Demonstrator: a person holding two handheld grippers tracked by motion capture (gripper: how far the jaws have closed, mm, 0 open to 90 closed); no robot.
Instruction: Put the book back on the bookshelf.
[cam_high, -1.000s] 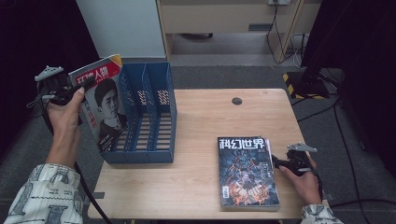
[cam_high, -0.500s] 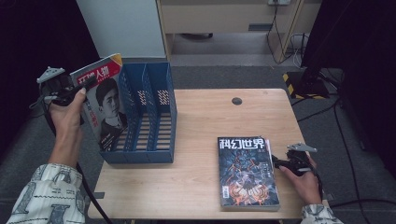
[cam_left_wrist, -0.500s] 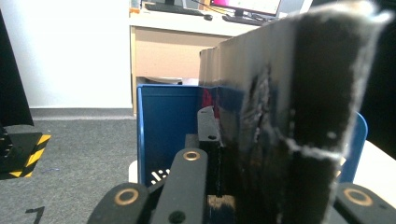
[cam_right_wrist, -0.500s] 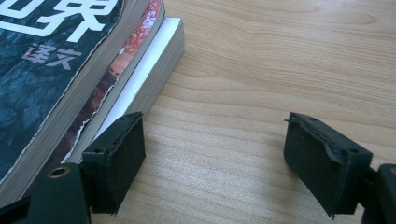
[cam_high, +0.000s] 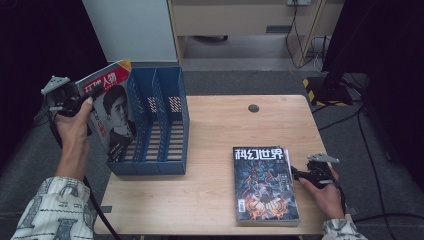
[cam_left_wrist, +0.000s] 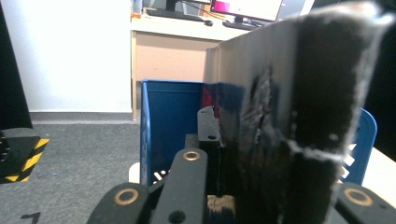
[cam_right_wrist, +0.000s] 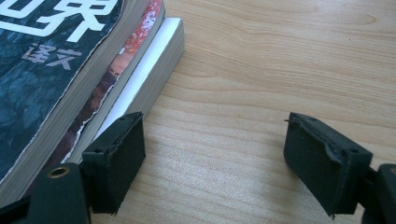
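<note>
My left gripper (cam_high: 91, 93) is shut on the top edge of a magazine (cam_high: 112, 117) with a red title and a portrait on its cover. It holds the magazine upright and tilted at the left end of a blue three-slot file rack (cam_high: 146, 168). In the left gripper view the magazine's dark back (cam_left_wrist: 289, 121) stands between the jaws of the left gripper (cam_left_wrist: 261, 196), with the rack (cam_left_wrist: 168, 121) behind. A stack of magazines (cam_high: 265, 182) lies flat at the table's front right. My right gripper (cam_high: 296, 174) rests open beside its right edge. In the right gripper view the right gripper (cam_right_wrist: 215, 158) has bare wood between its pads, next to the stack (cam_right_wrist: 70, 60).
The wooden table (cam_high: 220, 130) has a round cable hole (cam_high: 253, 108) near its back edge. A white panel (cam_high: 130, 30) stands behind the rack. Cables and a yellow-black striped base (cam_high: 320, 90) lie on the floor at the back right.
The left hand has shifted only slightly with the magazine still in the gripper. The right gripper has stayed where it was.
</note>
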